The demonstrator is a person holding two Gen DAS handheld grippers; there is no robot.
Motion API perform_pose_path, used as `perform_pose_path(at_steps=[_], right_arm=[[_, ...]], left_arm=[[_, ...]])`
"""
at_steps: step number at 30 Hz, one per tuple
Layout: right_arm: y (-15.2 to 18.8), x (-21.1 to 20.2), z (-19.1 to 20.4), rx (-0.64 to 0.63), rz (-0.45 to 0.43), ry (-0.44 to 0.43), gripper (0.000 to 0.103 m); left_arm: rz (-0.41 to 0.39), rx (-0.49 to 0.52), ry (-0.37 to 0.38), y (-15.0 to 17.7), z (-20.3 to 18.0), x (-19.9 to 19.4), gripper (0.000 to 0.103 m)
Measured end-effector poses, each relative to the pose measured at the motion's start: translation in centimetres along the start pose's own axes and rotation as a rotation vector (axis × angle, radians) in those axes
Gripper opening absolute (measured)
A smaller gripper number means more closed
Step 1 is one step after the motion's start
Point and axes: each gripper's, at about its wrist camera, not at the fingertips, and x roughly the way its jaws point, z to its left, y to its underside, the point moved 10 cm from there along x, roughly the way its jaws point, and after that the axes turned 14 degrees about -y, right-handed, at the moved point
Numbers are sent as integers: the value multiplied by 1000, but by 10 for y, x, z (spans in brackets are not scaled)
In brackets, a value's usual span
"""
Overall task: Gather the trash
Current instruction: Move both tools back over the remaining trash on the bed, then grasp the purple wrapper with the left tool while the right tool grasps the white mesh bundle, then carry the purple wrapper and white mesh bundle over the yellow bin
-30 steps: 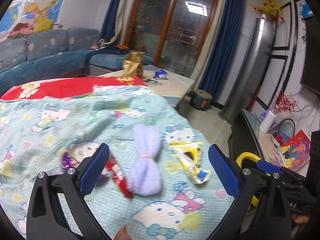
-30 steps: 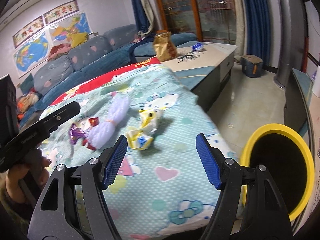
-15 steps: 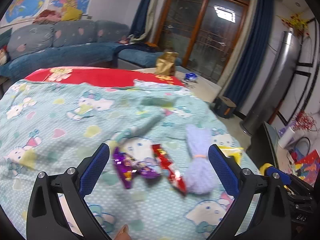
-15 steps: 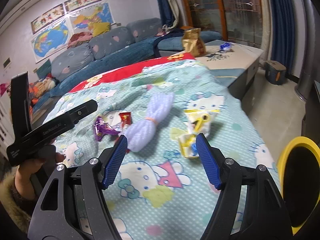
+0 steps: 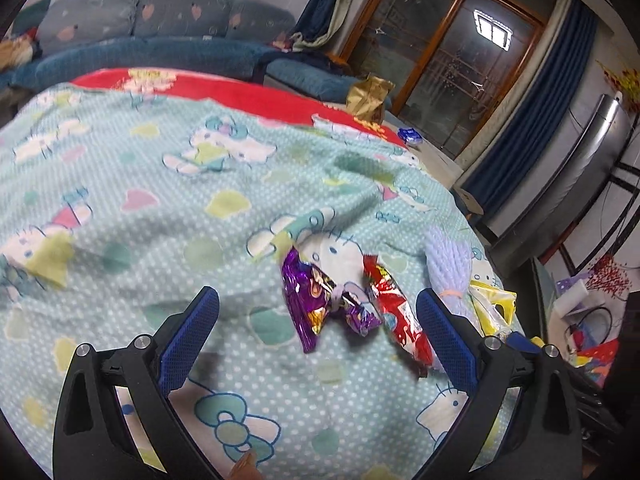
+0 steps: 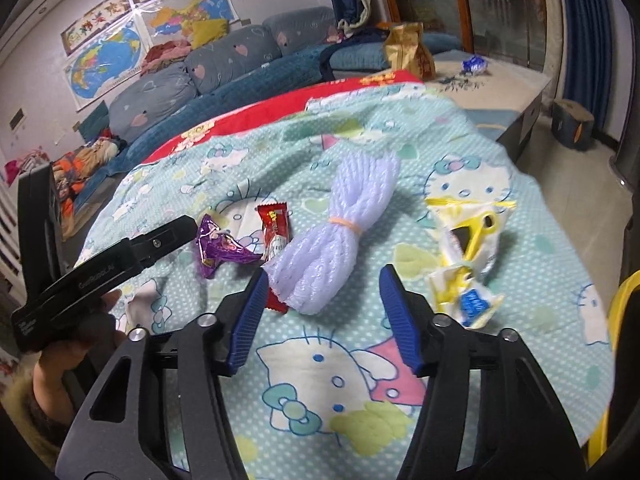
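The left gripper (image 5: 318,328) is released above the purple wrapper (image 5: 320,304) at lower centre. The right gripper (image 6: 324,312) is closing, empty, below the lavender net bundle (image 6: 340,236) at centre.

Dim, bluish indoor light with a ceiling lamp (image 5: 493,31) mirrored in the dark glass door (image 5: 460,76), soft shadows under the wrappers, slight motion blur, and heavy fisheye bending toward black-vignetted corners.
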Motion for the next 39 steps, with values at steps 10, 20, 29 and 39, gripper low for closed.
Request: perform_pose_path(at_steps=[10, 20, 29, 39], right_arm=[[14, 19, -10, 76, 47, -24, 19], [17, 3, -5, 34, 25, -29, 12], [15, -17, 2, -9, -8, -19, 11], [7, -49, 0, -31, -65, -10, 11]], left_arm=[[72, -24, 36, 11, -8, 23, 87], [91, -3, 21, 18, -14, 34, 69], [79, 13, 13, 15, -12, 26, 25], [-16, 53, 78, -1, -34, -18, 24]])
